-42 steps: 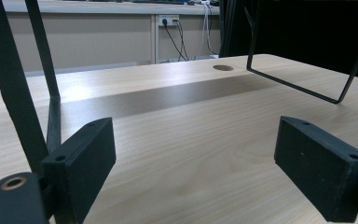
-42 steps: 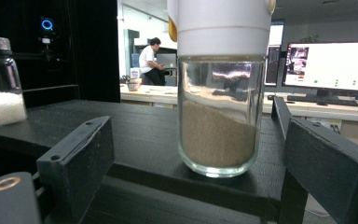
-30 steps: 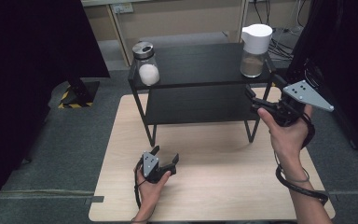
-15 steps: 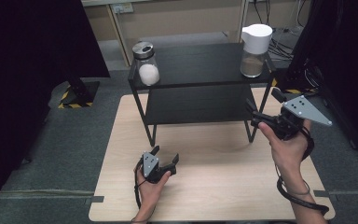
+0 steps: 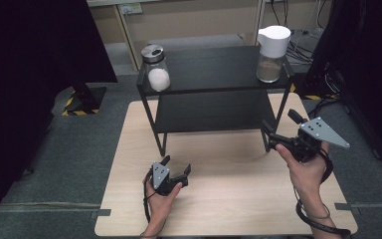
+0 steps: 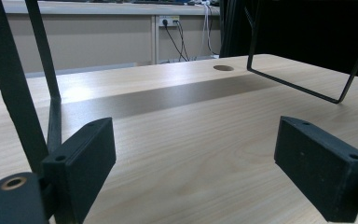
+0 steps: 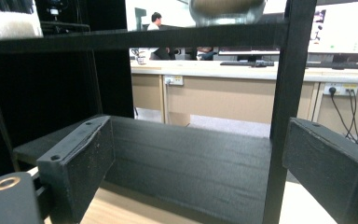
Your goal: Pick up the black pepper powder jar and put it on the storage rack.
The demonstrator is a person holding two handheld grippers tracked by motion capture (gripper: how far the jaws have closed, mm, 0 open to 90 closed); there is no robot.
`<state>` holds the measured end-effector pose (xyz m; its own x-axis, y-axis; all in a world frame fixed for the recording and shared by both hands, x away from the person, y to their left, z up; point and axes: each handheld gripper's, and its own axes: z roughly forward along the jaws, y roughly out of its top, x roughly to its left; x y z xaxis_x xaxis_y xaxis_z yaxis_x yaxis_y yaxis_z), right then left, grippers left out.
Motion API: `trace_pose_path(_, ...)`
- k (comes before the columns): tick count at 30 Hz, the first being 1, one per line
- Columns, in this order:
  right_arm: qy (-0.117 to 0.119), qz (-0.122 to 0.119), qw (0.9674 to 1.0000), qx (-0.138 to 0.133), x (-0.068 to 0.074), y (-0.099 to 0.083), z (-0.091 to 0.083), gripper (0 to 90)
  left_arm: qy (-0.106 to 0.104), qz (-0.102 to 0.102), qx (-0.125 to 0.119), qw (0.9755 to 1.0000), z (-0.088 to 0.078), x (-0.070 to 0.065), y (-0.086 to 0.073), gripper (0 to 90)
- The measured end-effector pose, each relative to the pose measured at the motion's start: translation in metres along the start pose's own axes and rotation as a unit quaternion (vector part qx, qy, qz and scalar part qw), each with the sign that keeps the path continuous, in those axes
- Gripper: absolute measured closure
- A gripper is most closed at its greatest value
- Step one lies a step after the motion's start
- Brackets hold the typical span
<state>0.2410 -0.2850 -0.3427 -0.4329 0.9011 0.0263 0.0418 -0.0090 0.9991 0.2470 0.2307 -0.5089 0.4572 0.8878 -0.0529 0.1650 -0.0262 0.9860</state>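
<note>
A black two-tier shelf stands on the far half of a wooden table. A glass jar of white grains sits on its top left corner, and a white-lidded jar with brown contents on its top right. My left gripper rests low over the table's near middle, open and holding nothing. My right gripper hovers beside the shelf's right front leg, open and holding nothing, facing the lower board. The white grains jar shows above at the left.
Black curtains flank the table on both sides. A stand base with yellow-black tape sits on the floor at the left, and cables lie behind the shelf. A round hole marks the tabletop's far part.
My right gripper has come down and toward the near edge, from beside the shelf's top to its right front leg. The left gripper has not moved.
</note>
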Motion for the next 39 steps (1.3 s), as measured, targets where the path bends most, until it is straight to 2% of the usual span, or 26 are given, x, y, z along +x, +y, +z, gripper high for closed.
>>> trace_pose_path(12, 0.008, 0.009, 0.9997, 0.02, -0.004, -0.026, -0.005, 9.4, 0.0, 0.0, 0.0, 1.0, 0.0, 0.0, 0.0, 11.9)
trace_pose_path(22, 0.014, 0.02, 0.9986, 0.048, -0.008, -0.051, -0.009, 9.4, 0.0, 0.001, 0.0, 1.0, 0.0, 0.0, 0.0, 11.9)
trace_pose_path(33, 0.023, 0.031, 0.9966, 0.073, -0.011, -0.076, -0.012, 9.4, 0.0, 0.001, 0.0, 1.0, 0.0, 0.0, 0.0, 11.9)
trace_pose_path(39, 0.032, 0.036, 0.9945, 0.093, -0.014, -0.092, -0.013, 9.4, 0.001, 0.001, 0.0, 1.0, 0.0, 0.0, 0.0, 11.9)
